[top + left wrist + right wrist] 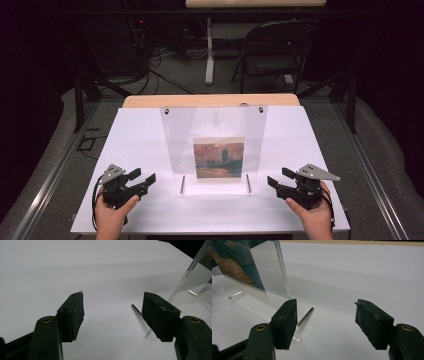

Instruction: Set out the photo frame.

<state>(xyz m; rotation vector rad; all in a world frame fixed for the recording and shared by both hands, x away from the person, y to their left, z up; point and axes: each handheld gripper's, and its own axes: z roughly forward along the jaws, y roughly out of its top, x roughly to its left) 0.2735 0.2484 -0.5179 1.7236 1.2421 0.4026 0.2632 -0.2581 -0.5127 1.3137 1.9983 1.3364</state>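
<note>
A clear acrylic picture frame [215, 145] stands leaning at the middle of the white board, with a painted picture [218, 159] of a building and reddish trees in it. Two metal pins [182, 184] [248, 183] lie at its front corners. My left gripper [145, 177] is open, held by a hand left of the frame, with nothing between its fingers. My right gripper [278, 177] is open to the right of the frame, also empty. In the left gripper view the left gripper [113, 312] faces a metal pin [140, 315] and the frame's edge [190, 272]. In the right gripper view the right gripper [325, 320] faces a pin [306, 316] and the frame [274, 277].
The white board [135, 145] lies on a wooden table [210, 100]. Beyond it stand a black folding chair [275, 50], a white table leg [209, 50] and cables on the floor. Dark metal rails [80, 95] run along both sides.
</note>
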